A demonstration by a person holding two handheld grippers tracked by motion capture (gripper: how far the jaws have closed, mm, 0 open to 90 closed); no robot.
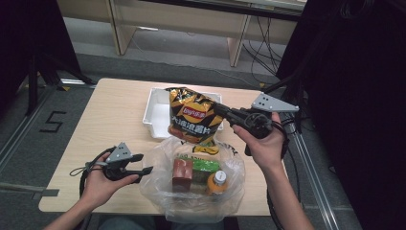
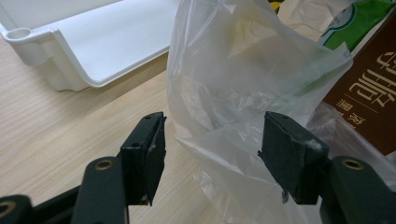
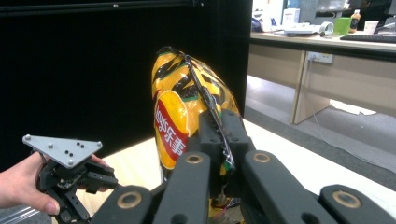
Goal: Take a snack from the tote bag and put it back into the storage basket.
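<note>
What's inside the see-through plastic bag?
Inside the plastic bag sit a brown carton, a green packet and an orange bottle. Anything beneath them is hidden.

- Even overhead light; table [image 1: 115, 115] bright, black surrounds dark.
- Glare whitens the plastic bag [image 2: 243, 84] ahead of the left gripper [image 2: 212, 154].
- Right gripper [image 3: 219, 135] jaws soft-focused; high view slightly blurred overall.

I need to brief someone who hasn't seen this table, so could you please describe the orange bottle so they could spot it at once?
Start at the light wooden table and find the clear plastic bag at its near edge. Inside, at the bag's right end, stands the small orange bottle with a white cap. It sits beside a brown carton and a green packet, and is the bag's only round, orange item.
</note>
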